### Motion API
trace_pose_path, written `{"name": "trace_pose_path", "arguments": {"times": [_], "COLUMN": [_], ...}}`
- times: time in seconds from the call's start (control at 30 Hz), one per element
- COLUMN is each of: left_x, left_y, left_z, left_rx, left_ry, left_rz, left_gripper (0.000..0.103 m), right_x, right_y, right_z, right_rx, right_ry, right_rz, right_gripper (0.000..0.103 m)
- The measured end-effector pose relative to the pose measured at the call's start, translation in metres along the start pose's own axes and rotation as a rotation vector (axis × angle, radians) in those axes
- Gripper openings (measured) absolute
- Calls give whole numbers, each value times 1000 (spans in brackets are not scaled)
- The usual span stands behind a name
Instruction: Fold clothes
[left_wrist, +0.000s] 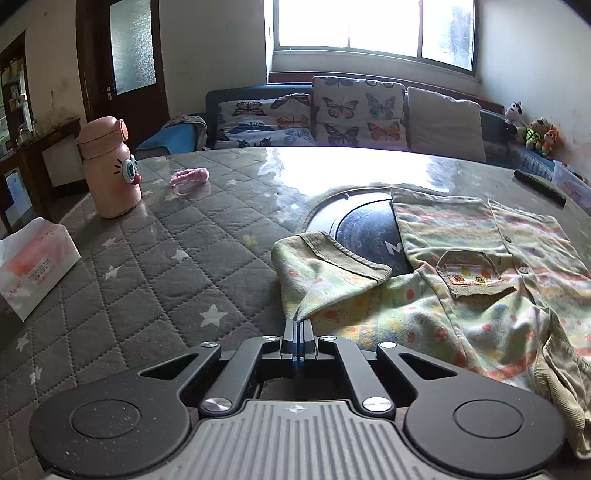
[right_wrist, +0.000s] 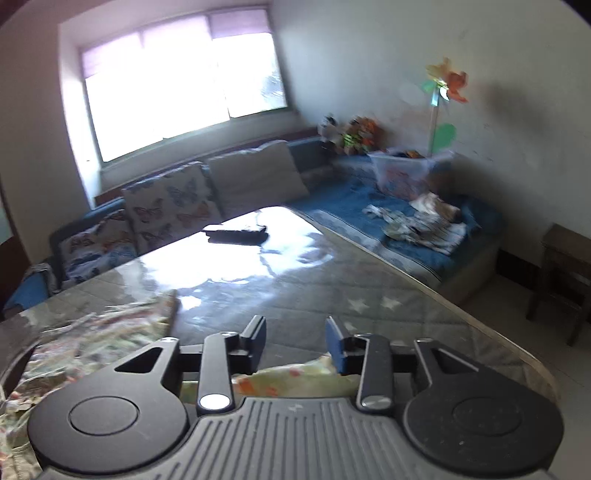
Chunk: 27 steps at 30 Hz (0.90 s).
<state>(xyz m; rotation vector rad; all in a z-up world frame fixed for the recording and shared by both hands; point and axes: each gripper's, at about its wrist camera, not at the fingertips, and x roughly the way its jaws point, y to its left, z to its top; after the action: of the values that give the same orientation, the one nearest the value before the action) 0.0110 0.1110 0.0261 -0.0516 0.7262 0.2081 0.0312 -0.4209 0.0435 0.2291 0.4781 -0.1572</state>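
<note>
A small pale-green patterned shirt (left_wrist: 480, 266) with a chest pocket lies on the round table, partly over a dark round inset (left_wrist: 365, 229). My left gripper (left_wrist: 298, 325) is shut on the shirt's left sleeve (left_wrist: 317, 273), which is folded in toward the body. My right gripper (right_wrist: 295, 332) is open and empty, held above the table with the shirt (right_wrist: 92, 339) at its lower left and a bit of cloth (right_wrist: 295, 376) under its fingers. The right wrist view is blurred.
A pink bottle (left_wrist: 109, 168), a tissue pack (left_wrist: 33, 266) and a pink hair tie (left_wrist: 190, 175) sit on the table's left. A black remote (right_wrist: 236, 234) lies at the far edge. A sofa with cushions (left_wrist: 354, 114) and clothes (right_wrist: 421, 221) stands behind.
</note>
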Motion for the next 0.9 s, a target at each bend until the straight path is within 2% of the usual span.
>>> {"name": "trace_pose_path", "arguments": {"times": [0.07, 0.17, 0.2, 0.3, 0.37, 0.43, 0.5, 0.6, 0.63, 0.9], "left_x": [1, 2, 5, 7, 7, 5, 4, 3, 3, 24], "left_y": [-1, -4, -2, -4, -7, -10, -14, -21, -23, -47], "left_z": [0, -1, -1, -1, -2, -2, -1, 0, 1, 10], "left_rx": [1, 11, 13, 32, 50, 69, 91, 137, 150, 301], "left_ry": [3, 7, 8, 1, -8, -17, -29, -57, -66, -91], "left_rz": [-2, 1, 0, 7, 15, 19, 26, 51, 57, 103], "left_gripper": [4, 7, 14, 48, 50, 63, 69, 75, 76, 76], "right_x": [2, 14, 20, 30, 34, 38, 41, 47, 49, 78], "right_y": [12, 23, 23, 21, 18, 12, 4, 0, 0, 5], "right_z": [-1, -15, -20, -37, -43, -47, -48, -47, -46, -35], "right_rx": [-37, -63, -69, -77, -86, -73, -52, -61, -69, -140], "right_ry": [6, 70, 96, 161, 175, 194, 202, 195, 194, 185], "right_rz": [23, 48, 47, 21, -12, -53, -68, -90, -92, -95], "right_gripper": [46, 48, 49, 52, 52, 52, 53, 54, 58, 63]}}
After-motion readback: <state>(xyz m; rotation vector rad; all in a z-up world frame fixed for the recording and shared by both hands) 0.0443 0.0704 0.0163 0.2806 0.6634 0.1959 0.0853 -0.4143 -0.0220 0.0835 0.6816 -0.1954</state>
